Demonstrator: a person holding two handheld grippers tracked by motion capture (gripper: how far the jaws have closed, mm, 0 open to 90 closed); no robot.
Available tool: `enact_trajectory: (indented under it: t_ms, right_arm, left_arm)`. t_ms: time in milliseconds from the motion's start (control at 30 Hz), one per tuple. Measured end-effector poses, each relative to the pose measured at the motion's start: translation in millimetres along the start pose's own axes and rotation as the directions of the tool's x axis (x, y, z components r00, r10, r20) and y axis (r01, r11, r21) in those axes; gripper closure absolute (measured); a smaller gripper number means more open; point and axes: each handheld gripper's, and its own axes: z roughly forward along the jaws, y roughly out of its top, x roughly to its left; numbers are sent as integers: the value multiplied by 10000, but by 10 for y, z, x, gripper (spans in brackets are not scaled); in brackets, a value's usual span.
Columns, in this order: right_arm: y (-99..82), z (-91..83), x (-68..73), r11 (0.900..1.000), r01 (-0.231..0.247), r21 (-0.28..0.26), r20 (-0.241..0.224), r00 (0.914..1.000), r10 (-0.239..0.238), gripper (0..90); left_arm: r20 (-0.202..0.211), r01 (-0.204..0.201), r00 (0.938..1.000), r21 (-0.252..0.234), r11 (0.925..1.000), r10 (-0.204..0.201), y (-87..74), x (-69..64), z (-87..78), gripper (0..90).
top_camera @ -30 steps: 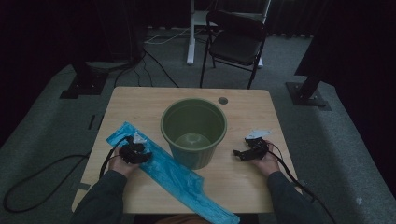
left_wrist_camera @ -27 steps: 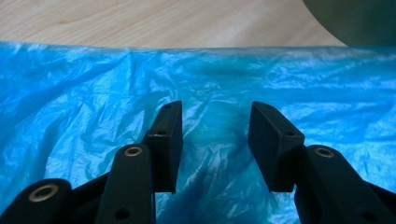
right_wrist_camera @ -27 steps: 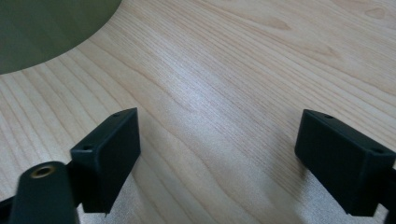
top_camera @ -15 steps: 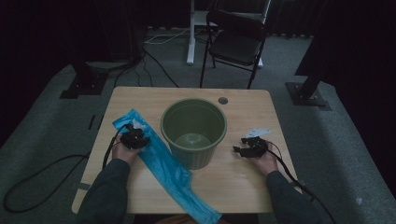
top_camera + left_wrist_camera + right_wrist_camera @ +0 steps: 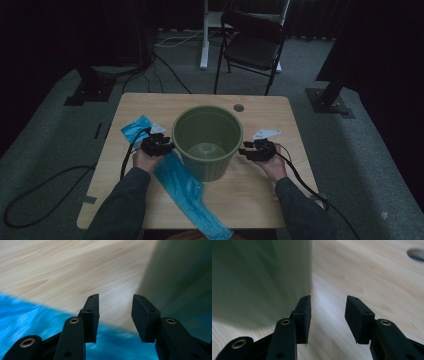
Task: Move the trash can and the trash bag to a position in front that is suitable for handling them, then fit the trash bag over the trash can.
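Observation:
A green bucket (image 5: 207, 145) stands upright in the middle of the wooden table (image 5: 150, 105). A long blue plastic bag (image 5: 186, 189) lies flat to its left, running to the table's front edge. My left gripper (image 5: 169, 147) hovers over the bag (image 5: 37, 320), beside the bucket's left wall (image 5: 180, 277). Its jaws have just been opening, and only table and bag show between them, so the left gripper (image 5: 115, 315) is open. My right gripper (image 5: 246, 151) is close to the bucket's right wall (image 5: 259, 277). Its jaws have just been closing with nothing between them, and the right gripper (image 5: 327, 316) is open too.
A small round hole (image 5: 238, 107) sits in the tabletop behind the bucket. A black folding chair (image 5: 252, 47) and a white post (image 5: 204, 35) stand beyond the table's far edge. Cables (image 5: 50, 185) trail over the grey carpet at the left.
Both hands have moved inward toward the bucket's sides and risen a little. The blue bag's far end has shifted slightly away from me.

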Motion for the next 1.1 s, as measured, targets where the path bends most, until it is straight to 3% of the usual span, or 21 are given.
enact_trajectory:
  t_ms: [67,167,200,300,400,500,600,733,800,833,933,1100]
  right_arm:
    - [53,18,17,9998,-115,-179,-121,9999,113,563]
    - [81,27,35,9997,-60,-217,-189,9998,56,565]
    - [82,18,51,9997,34,-240,-285,9996,-41,583]
    - [65,-22,52,9998,108,-165,-335,9994,-114,607]
    - [35,-80,52,9999,107,-49,-645,9979,-110,655]
    - [-10,-166,68,9992,380,93,-1002,9943,-369,658]
    - [-42,-237,78,9991,429,52,-1232,9915,-420,622]
    - [-55,-290,55,9988,479,70,-927,9946,-471,583]
    - [-66,-293,40,9990,433,64,-889,9951,-426,583]
    - [-66,-293,40,9990,433,64,-889,9951,-426,575]
    - [-118,-289,-29,9996,172,239,-669,9976,-156,547]
    - [-148,-259,-59,9993,89,360,-578,9983,-68,526]
  left_arm:
    - [224,-93,9997,-140,9999,96,25,-61,12,580]
    - [150,-226,9996,-107,9997,228,33,-92,15,600]
    - [448,-222,9987,-155,9996,229,24,-118,16,609]
    - [742,-352,9966,-143,9993,362,6,-157,5,621]
    - [1192,-720,9902,-45,9974,721,-12,-224,-25,662]
    - [1617,-1317,9784,84,9913,1286,-42,-271,-76,645]
    - [1771,-1420,9744,79,9898,1383,-59,-269,-131,608]
    - [1559,-1290,9795,3,9916,1274,-110,-148,-254,607]
    - [1559,-1290,9795,3,9916,1274,-110,-148,-254,607]
    - [1370,-980,9858,32,9952,967,-173,-32,-317,607]
    - [999,-563,9935,215,9982,539,-281,118,-372,581]
    - [112,-140,9998,630,9979,133,-436,284,-401,486]
